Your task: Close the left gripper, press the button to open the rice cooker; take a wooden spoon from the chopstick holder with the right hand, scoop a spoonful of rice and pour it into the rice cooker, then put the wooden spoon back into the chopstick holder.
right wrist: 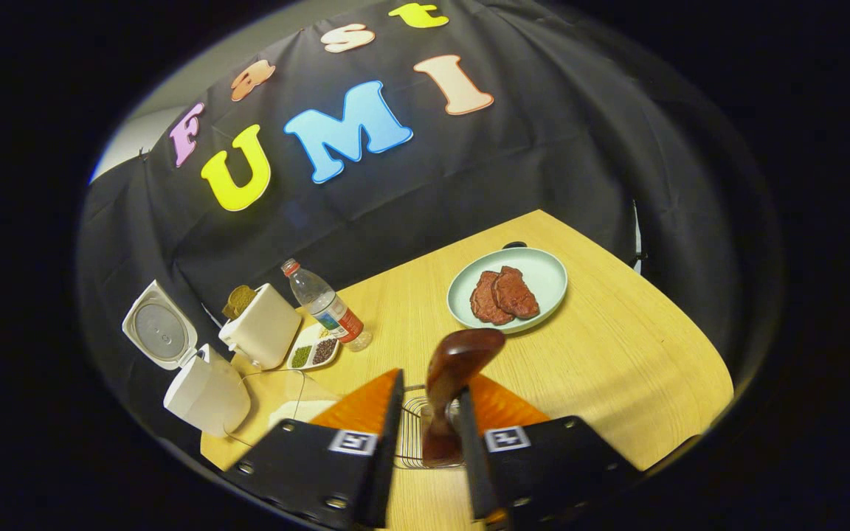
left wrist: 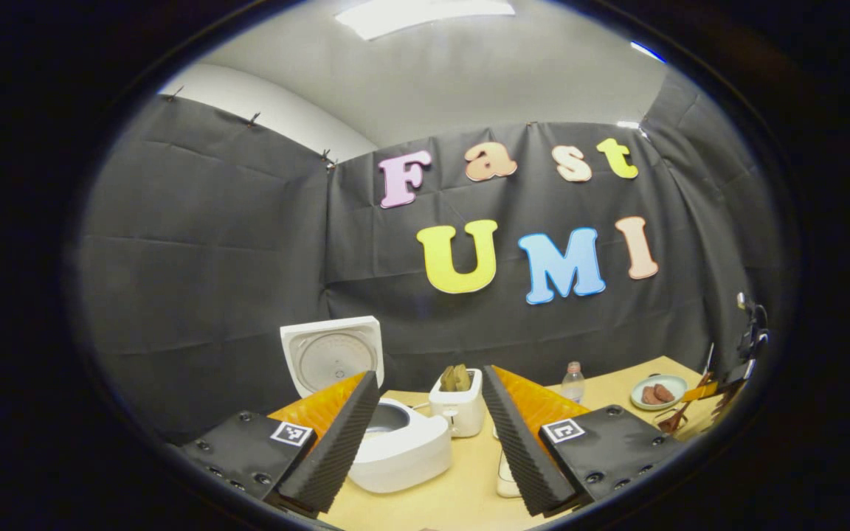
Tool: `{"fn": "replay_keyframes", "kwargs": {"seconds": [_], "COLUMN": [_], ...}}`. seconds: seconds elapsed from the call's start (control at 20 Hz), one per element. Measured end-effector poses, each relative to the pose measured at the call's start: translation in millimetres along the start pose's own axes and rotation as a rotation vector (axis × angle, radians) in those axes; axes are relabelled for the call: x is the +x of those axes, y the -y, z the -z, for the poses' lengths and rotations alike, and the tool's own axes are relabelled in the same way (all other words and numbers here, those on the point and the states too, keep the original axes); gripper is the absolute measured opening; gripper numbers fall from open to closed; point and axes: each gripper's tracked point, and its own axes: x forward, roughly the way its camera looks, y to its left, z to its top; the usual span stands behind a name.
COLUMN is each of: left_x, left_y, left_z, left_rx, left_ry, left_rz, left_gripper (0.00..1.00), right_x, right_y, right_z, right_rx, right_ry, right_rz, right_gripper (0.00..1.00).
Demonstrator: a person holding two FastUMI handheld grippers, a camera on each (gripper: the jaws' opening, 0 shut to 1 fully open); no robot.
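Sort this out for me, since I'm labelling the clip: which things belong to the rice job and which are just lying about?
Belong to the job:
rice cooker, lid open
wooden spoon, between the right gripper fingers
wire chopstick holder
divided dish of grains

Just lying about:
toaster
water bottle
plate of meat

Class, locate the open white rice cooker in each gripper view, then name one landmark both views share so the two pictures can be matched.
Left gripper view: the rice cooker sits low and left of centre, lid up, between this gripper's two fingers.
Right gripper view: the rice cooker is at the far left edge, lid tilted open.
Shared landmark: the white toaster beside it.
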Motion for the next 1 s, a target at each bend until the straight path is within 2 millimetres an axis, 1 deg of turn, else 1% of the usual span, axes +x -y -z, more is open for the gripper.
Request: {"fn": "replay_keyframes", "kwargs": {"seconds": [0.05,0.1,0.15,0.25,0.35,0.45,0.5,0.55,0.6,0.65,0.75,0.8,0.85,0.9,0.95,1.0], "left_x": [0.2,0.7,1.4,2.6,4.2,6.4,10.0,14.3,18.7,25.2,39.0,46.6,54.5,63.7,74.0,83.6], "left_y": [2.8,6.3,9.8,14.4,20.5,23.5,23.8,21.9,17.1,11.2,-4.8,-12.6,-19.9,-29.2,-41.9,-55.9], "left_z": [-1.0,-3.0,-4.8,-4.2,-1.9,2.5,3.7,4.2,5.0,3.2,3.2,4.9,4.9,4.2,2.9,1.4], "left_rx": [-0.004,-0.010,-0.012,-0.010,-0.022,-0.046,-0.053,-0.052,-0.049,-0.046,-0.049,-0.061,-0.077,-0.088,-0.090,-0.083], "left_ry": [0.003,0.008,0.014,0.021,0.022,0.008,0.004,0.000,-0.001,0.002,0.004,-0.007,-0.018,-0.023,-0.024,-0.024], "left_rz": [0.001,0.003,0.005,0.007,0.015,0.023,0.029,0.030,0.028,0.023,0.011,0.004,0.005,-0.001,-0.014,-0.029], "left_gripper": [0.95,0.95,0.95,0.95,0.95,0.95,0.97,0.97,0.95,0.95,0.98,0.95,0.95,0.97,0.95,0.95], "right_x": [4.0,-4.7,-9.6,-22.4,-39.1,-58.6,-69.6,-79.6,-89.7,-98.8,-113.2,-118.9,-123.6,-126.1,-128.9,-131.6], "right_y": [7.9,16.0,22.9,29.1,30.6,28.0,25.5,18.9,10.4,1.4,-12.8,-19.5,-27.7,-35.2,-40.5,-47.4], "right_z": [-4.7,-9.5,-15.3,-32.6,-50.4,-71.5,-82.6,-89.8,-95.0,-99.9,-107.5,-110.7,-113.7,-115.0,-115.6,-114.4], "right_rx": [-0.036,-0.077,-0.122,-0.208,-0.286,-0.336,-0.343,-0.338,-0.329,-0.324,-0.321,-0.319,-0.319,-0.323,-0.327,-0.331], "right_ry": [0.017,0.035,0.058,0.108,0.158,0.213,0.237,0.256,0.277,0.297,0.329,0.348,0.368,0.385,0.397,0.407], "right_rz": [0.023,0.053,0.084,0.125,0.152,0.173,0.178,0.179,0.170,0.160,0.161,0.161,0.159,0.164,0.175,0.178], "right_gripper": [0.72,1.00,0.99,0.99,0.99,0.99,0.99,0.99,0.99,0.99,0.99,0.99,0.99,0.99,0.99,0.99]}}
